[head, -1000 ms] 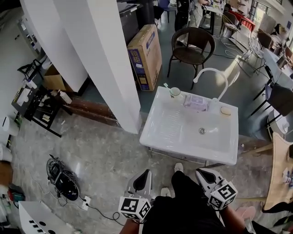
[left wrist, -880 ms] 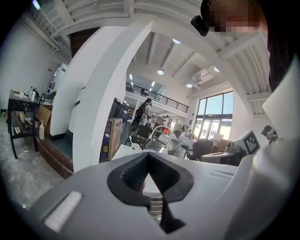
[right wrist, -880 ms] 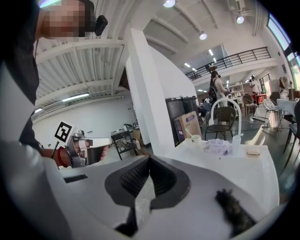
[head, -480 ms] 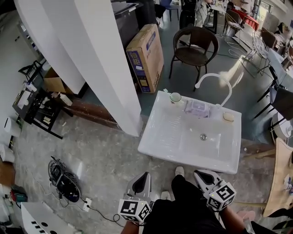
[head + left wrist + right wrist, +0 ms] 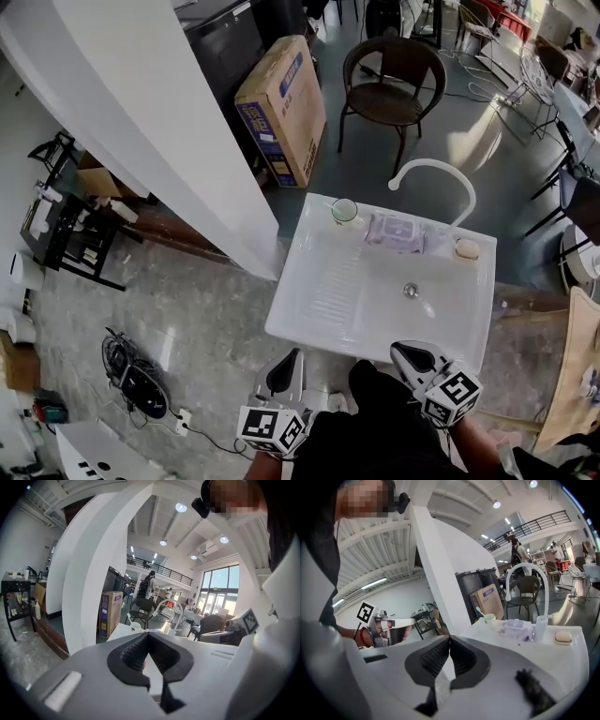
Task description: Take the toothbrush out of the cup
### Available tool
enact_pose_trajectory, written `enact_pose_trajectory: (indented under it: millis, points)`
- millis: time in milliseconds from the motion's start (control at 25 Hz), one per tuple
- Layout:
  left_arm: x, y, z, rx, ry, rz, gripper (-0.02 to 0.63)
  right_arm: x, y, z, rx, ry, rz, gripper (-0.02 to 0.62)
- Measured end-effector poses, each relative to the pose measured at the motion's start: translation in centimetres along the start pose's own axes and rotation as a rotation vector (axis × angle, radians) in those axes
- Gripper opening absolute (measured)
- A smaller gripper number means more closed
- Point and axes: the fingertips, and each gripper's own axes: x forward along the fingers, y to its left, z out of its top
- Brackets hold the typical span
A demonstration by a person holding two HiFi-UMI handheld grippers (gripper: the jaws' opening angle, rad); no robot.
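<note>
A white cup stands at the sink unit's far left corner, and a toothbrush leans out of it. The right gripper view shows the cup and the toothbrush well ahead of the jaws. In the left gripper view the cup is small and distant. Low in the head view, my left gripper and right gripper hang at the sink's near edge, far from the cup. Both pairs of jaws are closed on nothing.
On the sink's back ledge are a clear plastic box and a soap bar, under an arched white faucet. A white pillar, a cardboard box and a chair stand beyond. Cables lie on the floor at left.
The sink has drawn closer to me in the head view, so both grippers now sit at its near edge. Their jaws have stayed closed.
</note>
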Motion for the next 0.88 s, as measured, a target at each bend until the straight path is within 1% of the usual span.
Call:
enact_pose_trajectory:
  millis: [280,480,680,880]
  points:
    - [5.8,-1.3,1.9,0.023,0.029,-0.008,0.009,1.2,-5.9,1.7,0.034,-0.003,0.001,0.011]
    - [8.9,-1.2,3.1,0.031,0.044,0.011,0.009,2.5,-9.1,2.6,0.041,0.011,0.019,0.011]
    - [10.2,-0.5,4.4,0.033,0.038,0.057,0.009,4.2,-12.1,3.7,0.029,0.019,0.038,0.011]
    - [10.1,1.0,4.7,0.018,0.041,0.109,0.009,5.9,-14.2,5.2,0.015,0.017,0.032,0.011]
